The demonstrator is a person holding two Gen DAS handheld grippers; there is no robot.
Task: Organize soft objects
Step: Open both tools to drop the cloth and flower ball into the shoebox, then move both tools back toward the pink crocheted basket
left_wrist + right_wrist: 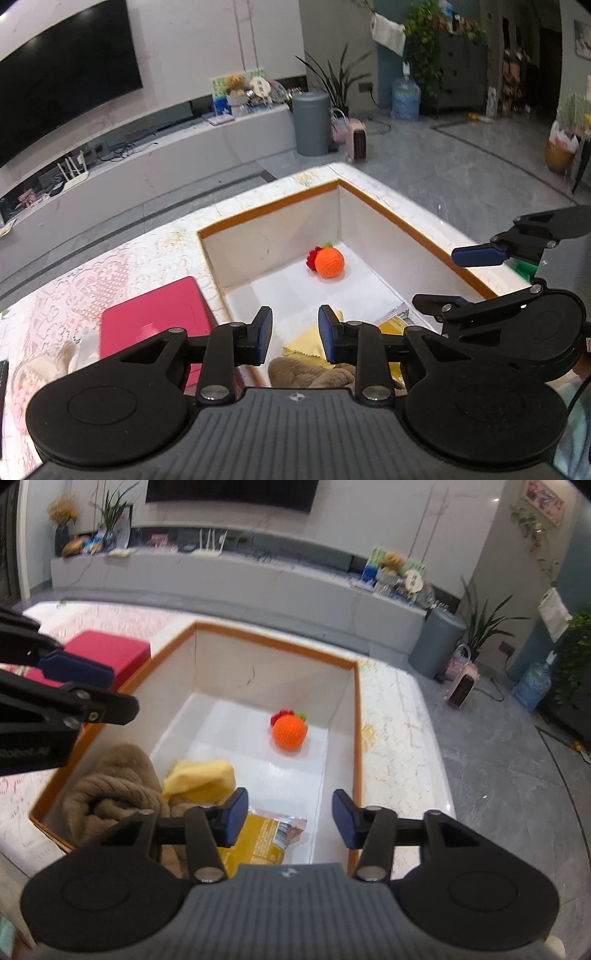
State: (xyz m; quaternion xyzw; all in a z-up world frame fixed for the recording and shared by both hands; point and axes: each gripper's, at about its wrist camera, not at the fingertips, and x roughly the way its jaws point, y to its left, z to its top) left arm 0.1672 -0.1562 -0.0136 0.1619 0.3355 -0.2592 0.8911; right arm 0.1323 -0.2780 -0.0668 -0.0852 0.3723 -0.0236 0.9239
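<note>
White box floor (258,775), orange crochet ball (290,733) beyond parted fingers (234,821).

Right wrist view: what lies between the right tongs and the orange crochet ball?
Only bare white box floor. The right tongs are open and the orange crochet ball sits farther in; the yellow snack bag lies left.

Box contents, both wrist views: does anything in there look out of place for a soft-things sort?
One thing does: a yellow snack packet lies flat at the near end of the box, beside the brown towel and yellow cloth. It looks like crinkly packaging, not fabric. The orange knitted ball fits. Nothing looks spilled or damaged.
</note>
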